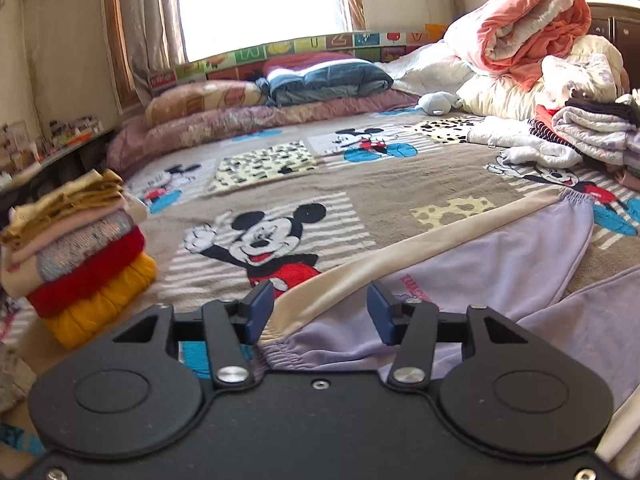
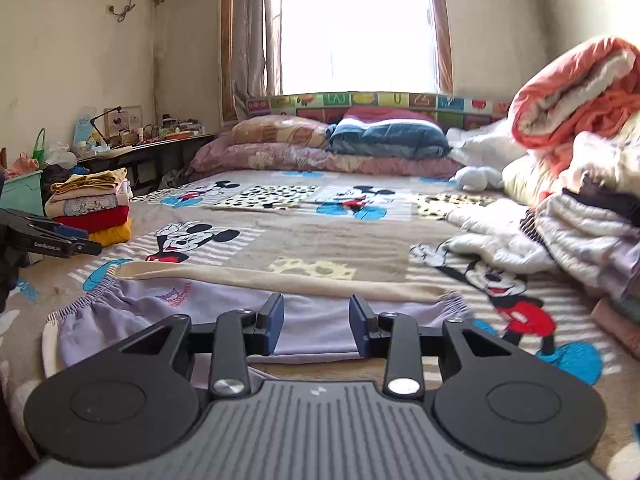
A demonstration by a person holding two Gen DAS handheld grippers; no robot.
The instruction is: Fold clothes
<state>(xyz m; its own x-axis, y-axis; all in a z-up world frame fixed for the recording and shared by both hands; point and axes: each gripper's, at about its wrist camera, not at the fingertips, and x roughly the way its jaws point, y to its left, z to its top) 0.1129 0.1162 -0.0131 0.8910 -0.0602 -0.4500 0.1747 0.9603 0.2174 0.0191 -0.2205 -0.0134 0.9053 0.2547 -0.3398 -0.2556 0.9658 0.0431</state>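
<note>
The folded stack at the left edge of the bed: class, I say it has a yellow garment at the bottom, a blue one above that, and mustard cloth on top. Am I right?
Not quite. In the folded stack the garment directly above the yellow one is red, not blue; the left wrist view shows it clearly. Yellow at the bottom and mustard on top are correct.

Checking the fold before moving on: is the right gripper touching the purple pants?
Apart. Right wrist view: right gripper stands open above the purple pants, nothing pinched.

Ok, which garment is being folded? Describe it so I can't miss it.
On the Mickey bedspread, look at the near edge, just ahead of both grippers. The lilac trousers lie flat there with a cream side stripe, unlike the folded stack or the crumpled heap.
</note>
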